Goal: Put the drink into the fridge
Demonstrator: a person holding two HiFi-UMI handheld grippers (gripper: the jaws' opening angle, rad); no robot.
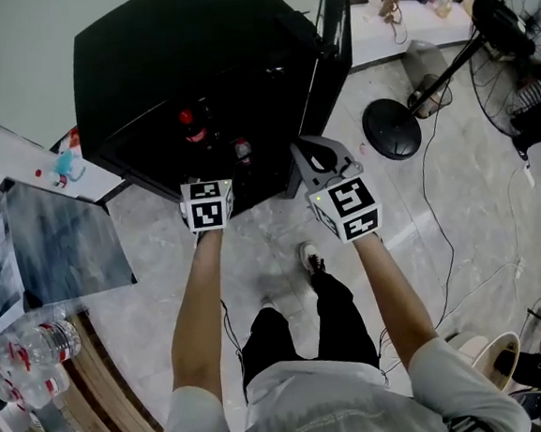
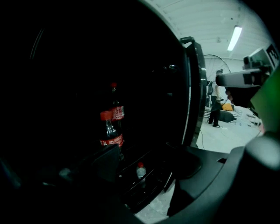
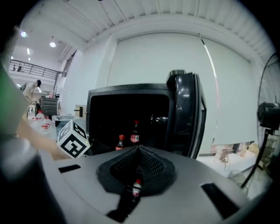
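The black fridge (image 1: 173, 68) stands with its door (image 1: 335, 35) swung open to the right. Inside, two cola bottles with red caps and labels stand upright, one (image 2: 111, 129) in front of the other (image 2: 116, 109). A small red-capped bottle (image 2: 140, 170) sits lower down. My left gripper (image 2: 146, 168) is just in front of the fridge opening, its dark jaws wide open with nothing between them. My right gripper (image 1: 310, 149) hovers beside it, closer to the door, its grey jaws shut and empty. The same cola bottles (image 3: 120, 142) show beyond the right gripper (image 3: 139, 149).
A standing fan (image 1: 511, 58) with a round base (image 1: 391, 129) is on the right, and a cable runs over the tiled floor. At the left, a table holds a clear box (image 1: 56, 243) and water bottles (image 1: 37, 344). The person's foot (image 1: 310, 257) is near the fridge.
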